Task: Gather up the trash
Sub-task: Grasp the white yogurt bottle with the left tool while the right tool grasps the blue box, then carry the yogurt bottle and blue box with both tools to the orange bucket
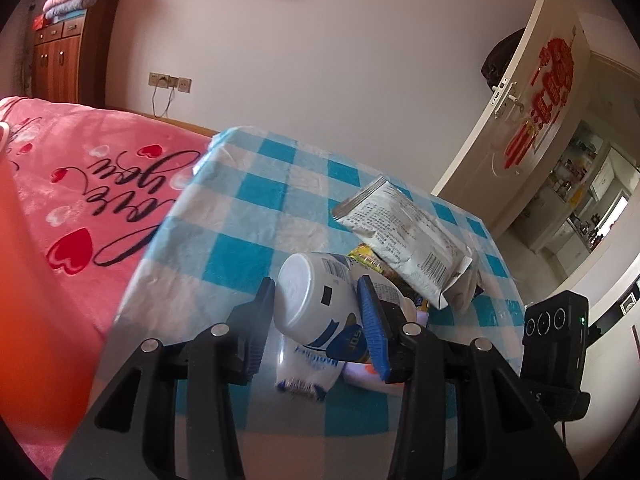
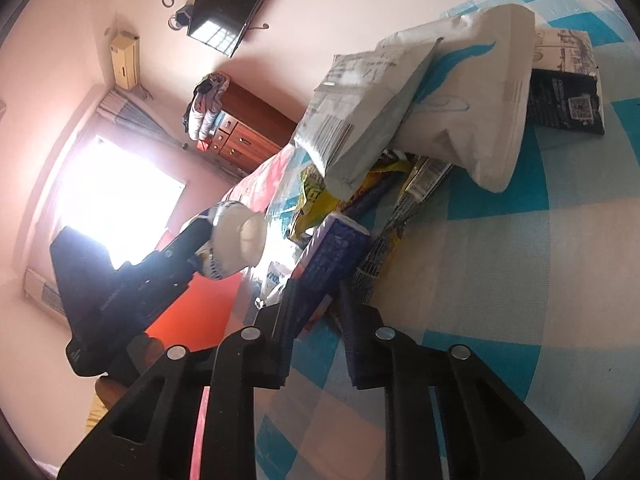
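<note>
Left gripper (image 1: pixel 320 312) pinches 1 white bottle (image 1: pixel 316 300), lifted off the checked tablecloth (image 1: pixel 248 208). Only the left view shows the open door (image 1: pixel 520 120) at 2 o'clock. Only the right view shows the white bag (image 2: pixel 472 92) and black packet (image 2: pixel 564 100), at 1 o'clock. Right gripper (image 2: pixel 320 312): 2 fingers (image 2: pixel 292 308) either side of 1 blue pack (image 2: pixel 336 252); contact unclear. Grey wrapper (image 1: pixel 404 240) tops the pile; items beneath are partly hidden.
</note>
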Available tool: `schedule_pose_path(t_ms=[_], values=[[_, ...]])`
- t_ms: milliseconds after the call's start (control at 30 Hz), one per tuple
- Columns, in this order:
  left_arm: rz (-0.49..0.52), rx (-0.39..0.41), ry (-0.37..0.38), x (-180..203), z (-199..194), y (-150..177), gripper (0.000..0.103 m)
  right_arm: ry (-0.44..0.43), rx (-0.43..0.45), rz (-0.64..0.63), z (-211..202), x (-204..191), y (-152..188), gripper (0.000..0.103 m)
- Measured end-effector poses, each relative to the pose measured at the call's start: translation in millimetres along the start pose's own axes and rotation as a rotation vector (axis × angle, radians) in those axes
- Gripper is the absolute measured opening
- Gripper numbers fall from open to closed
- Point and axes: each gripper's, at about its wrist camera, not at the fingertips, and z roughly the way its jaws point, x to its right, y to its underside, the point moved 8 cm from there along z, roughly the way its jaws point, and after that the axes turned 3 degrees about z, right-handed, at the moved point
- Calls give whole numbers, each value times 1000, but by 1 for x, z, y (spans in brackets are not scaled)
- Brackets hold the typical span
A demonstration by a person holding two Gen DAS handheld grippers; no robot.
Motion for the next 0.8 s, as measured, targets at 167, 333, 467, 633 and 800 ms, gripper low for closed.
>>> schedule_pose_path(t_ms=[167,333,467,633,800], values=[[8,12,-16,-8,-19,8,44,-29,12,-1,0,-9,2,34],[9,22,-26,-20,-33,16,44,-45,28,28,2,-13,4,56],[13,27,-27,-28,-41,21,44,-15,23,35,13,-22,3,56],[7,19,-14,-35,-45,30,44,31,30,29,22,-28,1,56],[9,18,-8,-40,-47,36,44,150,57,1,33,-34,-6,54]])
